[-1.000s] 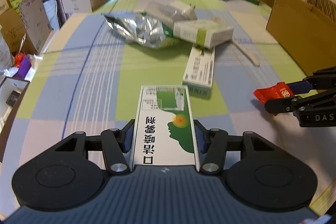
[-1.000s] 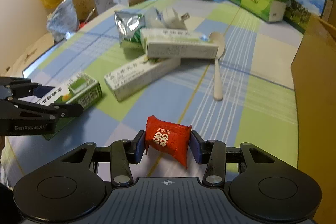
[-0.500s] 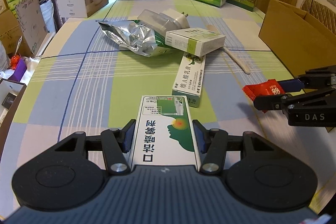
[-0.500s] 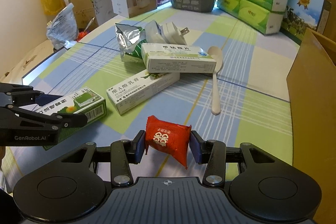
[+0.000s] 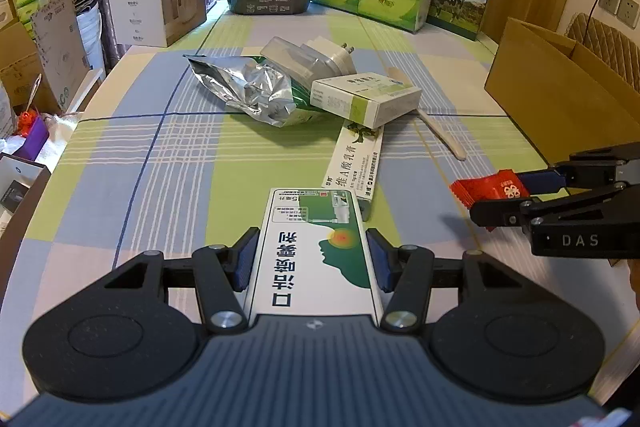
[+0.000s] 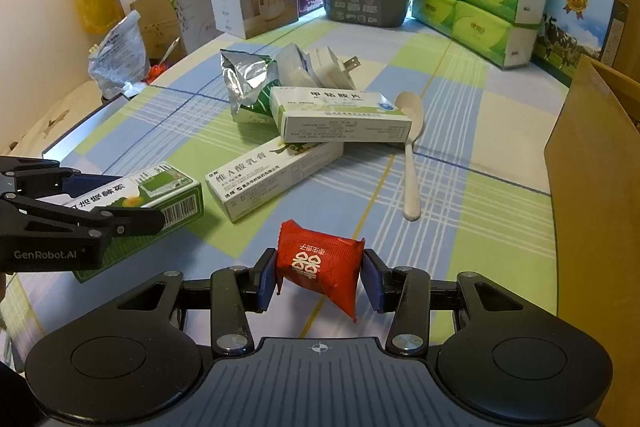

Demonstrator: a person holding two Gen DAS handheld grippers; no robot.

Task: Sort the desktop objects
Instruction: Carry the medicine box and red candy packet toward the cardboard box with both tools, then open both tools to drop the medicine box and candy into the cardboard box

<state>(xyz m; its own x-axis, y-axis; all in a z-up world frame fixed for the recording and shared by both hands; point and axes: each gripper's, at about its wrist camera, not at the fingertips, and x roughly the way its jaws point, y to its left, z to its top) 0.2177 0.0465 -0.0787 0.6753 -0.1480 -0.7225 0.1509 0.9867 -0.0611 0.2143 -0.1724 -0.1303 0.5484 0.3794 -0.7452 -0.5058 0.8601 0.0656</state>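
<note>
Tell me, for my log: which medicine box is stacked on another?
The white-green box; it rests across the long cream box, beside the spoon.

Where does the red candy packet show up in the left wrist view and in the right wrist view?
Left wrist view: the red candy packet is at the right edge, held in the right gripper.
Right wrist view: the packet is at bottom centre, between that gripper's fingers.
Shared landmark: the white spoon beside the box pile.
</note>
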